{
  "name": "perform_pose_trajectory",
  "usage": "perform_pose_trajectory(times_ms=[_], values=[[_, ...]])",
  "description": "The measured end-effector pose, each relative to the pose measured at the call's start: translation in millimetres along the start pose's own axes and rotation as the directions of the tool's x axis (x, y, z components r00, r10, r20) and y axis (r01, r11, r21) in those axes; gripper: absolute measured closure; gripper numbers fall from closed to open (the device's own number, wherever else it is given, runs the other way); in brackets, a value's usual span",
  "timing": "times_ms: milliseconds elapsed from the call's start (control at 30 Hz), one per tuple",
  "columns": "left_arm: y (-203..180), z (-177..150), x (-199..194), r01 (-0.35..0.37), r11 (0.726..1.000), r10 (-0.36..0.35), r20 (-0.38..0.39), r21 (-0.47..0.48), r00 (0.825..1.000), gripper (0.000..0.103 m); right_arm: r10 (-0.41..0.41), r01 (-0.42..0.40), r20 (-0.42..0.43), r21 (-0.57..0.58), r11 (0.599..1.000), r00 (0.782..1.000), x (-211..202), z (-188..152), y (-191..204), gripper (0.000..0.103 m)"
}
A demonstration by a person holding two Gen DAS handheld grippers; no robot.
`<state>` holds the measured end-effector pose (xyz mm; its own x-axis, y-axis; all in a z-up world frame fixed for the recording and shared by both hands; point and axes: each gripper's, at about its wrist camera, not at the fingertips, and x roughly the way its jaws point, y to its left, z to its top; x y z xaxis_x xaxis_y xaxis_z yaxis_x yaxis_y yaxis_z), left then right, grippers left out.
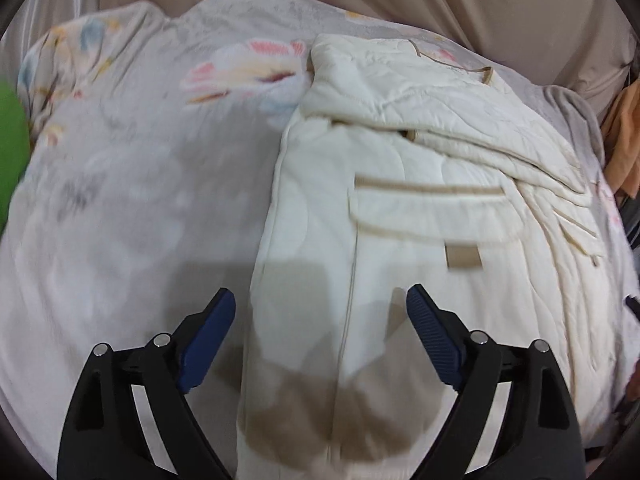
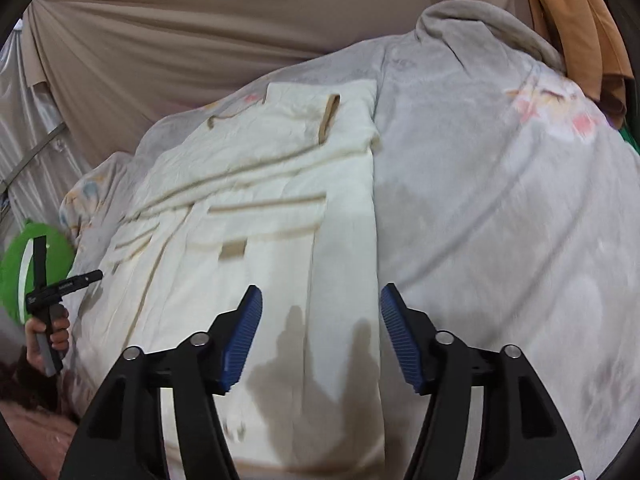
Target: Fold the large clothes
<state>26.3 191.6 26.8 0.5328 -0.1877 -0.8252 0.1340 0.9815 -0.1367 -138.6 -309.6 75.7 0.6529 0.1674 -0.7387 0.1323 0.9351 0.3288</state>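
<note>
Both tools — left tool, right tool — released, empty above cream quilted garment on grey floral blanket. Fold apparently laid; next, regrasp an edge.

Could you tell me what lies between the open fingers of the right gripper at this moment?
In the right wrist view, the right gripper stands open above the cream garment; its right-hand edge, next to the grey floral blanket, shows in the gap, unpinched.
</note>
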Motion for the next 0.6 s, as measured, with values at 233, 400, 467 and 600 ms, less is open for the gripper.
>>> perform_pose_trajectory(times_ms=[233, 400, 467, 600], values=[[21.4, -49.3, -17.0, 0.187, 0.971, -0.2, -0.078, -0.149, 0.977, 0.018, 0.067, -0.059, -0.083, 0.092, 0.994, 0.994, -8.2, -47.4, -15.6, 0.036], [14.9, -58.0, -21.4, 0.197, 0.971, -0.206, -0.064, -0.134, 0.976, 0.028, 0.121, -0.115, -0.056, 0.101, 0.988, 0.991, -5.4, -55.8, -11.0, 0.034], [12.2, -57.9, -25.4, 0.21, 0.97, -0.218, -0.058, -0.12, 0.974, 0.039, 0.14, -0.136, -0.03, 0.111, 0.985, 0.99, -5.6, -54.8, -9.9, 0.037], [4.8, -55.5, -35.3, 0.185, 0.98, -0.187, -0.02, -0.075, 0.982, 0.075, 0.205, -0.204, 0.013, 0.176, 0.963, 0.979, -4.6, -50.4, -21.0, 0.093]])
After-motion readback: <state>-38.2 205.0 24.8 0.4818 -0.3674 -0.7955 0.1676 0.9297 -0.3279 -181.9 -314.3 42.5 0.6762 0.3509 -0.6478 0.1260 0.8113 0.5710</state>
